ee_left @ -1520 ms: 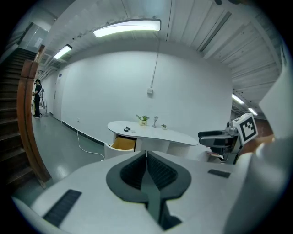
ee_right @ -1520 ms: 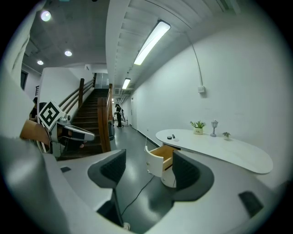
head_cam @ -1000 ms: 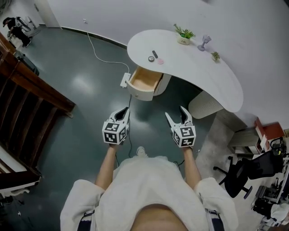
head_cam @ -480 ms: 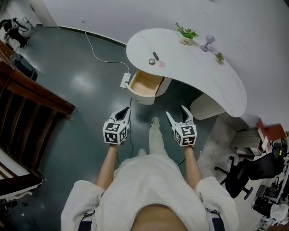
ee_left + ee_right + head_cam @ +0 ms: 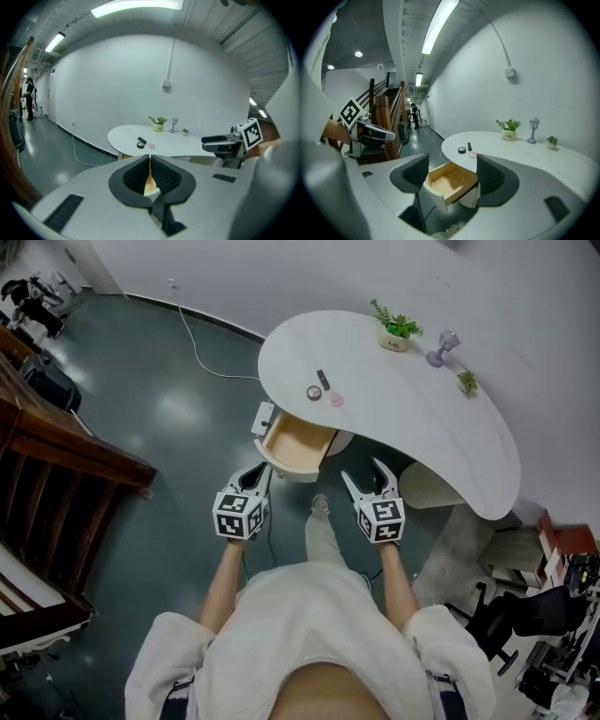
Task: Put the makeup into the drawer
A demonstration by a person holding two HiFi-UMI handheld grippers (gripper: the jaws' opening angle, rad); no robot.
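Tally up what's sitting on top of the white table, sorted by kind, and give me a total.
Makeup items: 3 (dark round compact, black tube, pink round compact)
Plants: 2 (large potted plant, small potted plant)
Lantern ornament: 1
Total: 6

- The drawer [image 5: 298, 442] stands pulled out toward me, and its top is open to a reach from above.
- Bare tabletop [image 5: 412, 427] lies all round the makeup [image 5: 314, 392], so I can approach from any side.
- The plant pot [image 5: 397, 334] and lamp ornament [image 5: 441, 348] stand well apart at the far edge.
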